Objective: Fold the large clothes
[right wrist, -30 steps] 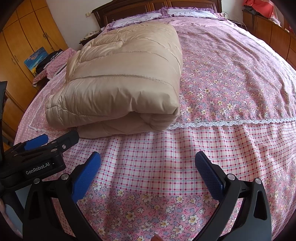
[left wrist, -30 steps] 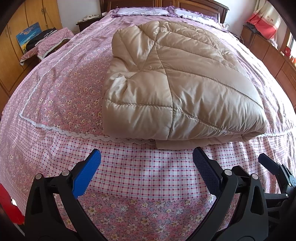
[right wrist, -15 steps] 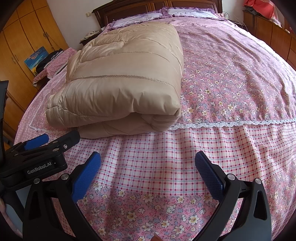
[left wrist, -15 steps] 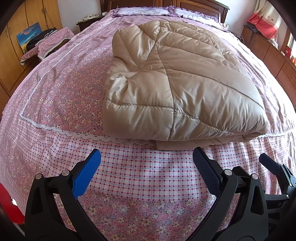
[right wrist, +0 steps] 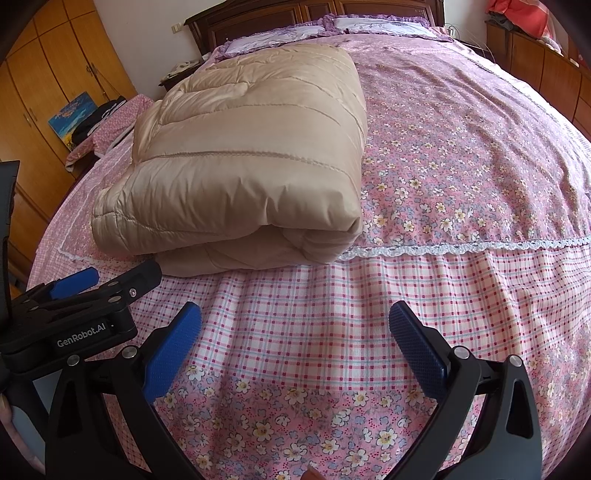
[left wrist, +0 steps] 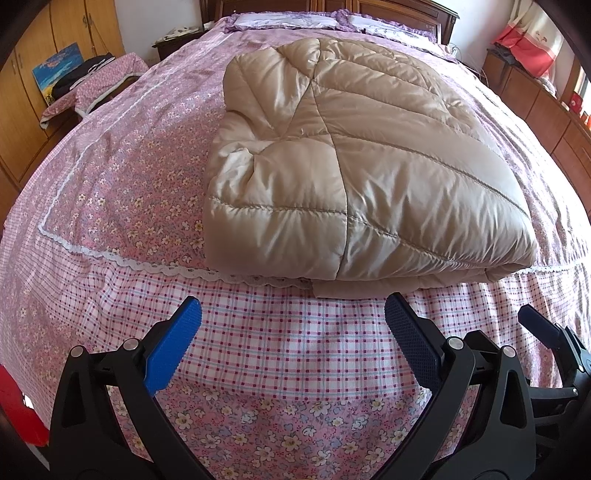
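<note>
1. A folded beige quilted coat (left wrist: 354,173) is shown lying on a bed (left wrist: 122,192), on the pink flowered part of the bedspread, with its near edge reaching the white lace trim (left wrist: 110,254) and a lower layer overlapping onto the checked band (left wrist: 280,332).
2. In the right wrist view the same coat (right wrist: 251,158) is seen from its right side; the rolled fold faces the camera, and the layers are stacked one on another.
3. The left gripper (left wrist: 293,330) is held above the checked band, just short of the coat's near edge. Its jaws are spread wide, and nothing is held between the blue pads (left wrist: 173,347).
4. The right gripper (right wrist: 295,332) is held over the checked band to the right of the coat, apart from it. Its jaws are likewise spread wide and nothing is clasped between them.
5. The left gripper (right wrist: 74,314) is also seen at the left edge of the right wrist view, beside the coat's near left corner; part of the right gripper (left wrist: 546,343) appears at the right edge of the left wrist view.
6. Pillows (left wrist: 288,20) and a dark wooden headboard (right wrist: 258,18) are seen at the far end of the bed. Wooden wardrobes (right wrist: 44,74) are seen to the left, and a low wooden cabinet (left wrist: 546,107) to the right.
</note>
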Action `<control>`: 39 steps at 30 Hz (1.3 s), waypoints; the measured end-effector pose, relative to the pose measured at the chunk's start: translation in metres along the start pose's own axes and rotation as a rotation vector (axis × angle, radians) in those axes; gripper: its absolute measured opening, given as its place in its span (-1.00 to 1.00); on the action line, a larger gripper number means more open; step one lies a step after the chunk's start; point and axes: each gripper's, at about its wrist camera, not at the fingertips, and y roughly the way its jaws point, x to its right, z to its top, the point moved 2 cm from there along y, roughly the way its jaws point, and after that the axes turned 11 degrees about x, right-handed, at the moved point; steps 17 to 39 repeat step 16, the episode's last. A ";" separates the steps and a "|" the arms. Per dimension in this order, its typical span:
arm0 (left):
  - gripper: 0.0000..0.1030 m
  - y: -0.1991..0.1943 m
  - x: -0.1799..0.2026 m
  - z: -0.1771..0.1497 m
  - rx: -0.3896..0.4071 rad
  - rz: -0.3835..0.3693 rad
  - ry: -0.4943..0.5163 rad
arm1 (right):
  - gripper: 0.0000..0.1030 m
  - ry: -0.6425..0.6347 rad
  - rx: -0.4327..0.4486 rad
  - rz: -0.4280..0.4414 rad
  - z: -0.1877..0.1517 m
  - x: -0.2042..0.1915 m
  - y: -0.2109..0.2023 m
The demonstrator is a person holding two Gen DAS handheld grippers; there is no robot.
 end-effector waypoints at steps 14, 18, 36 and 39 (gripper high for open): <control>0.92 0.008 -0.006 -0.002 -0.036 0.004 -0.032 | 0.90 -0.004 -0.001 -0.002 0.000 0.000 0.000; 0.92 0.011 -0.010 -0.002 -0.044 0.007 -0.037 | 0.90 -0.003 0.000 -0.005 0.000 0.001 0.000; 0.92 0.011 -0.010 -0.002 -0.044 0.007 -0.037 | 0.90 -0.003 0.000 -0.005 0.000 0.001 0.000; 0.92 0.011 -0.010 -0.002 -0.044 0.007 -0.037 | 0.90 -0.003 0.000 -0.005 0.000 0.001 0.000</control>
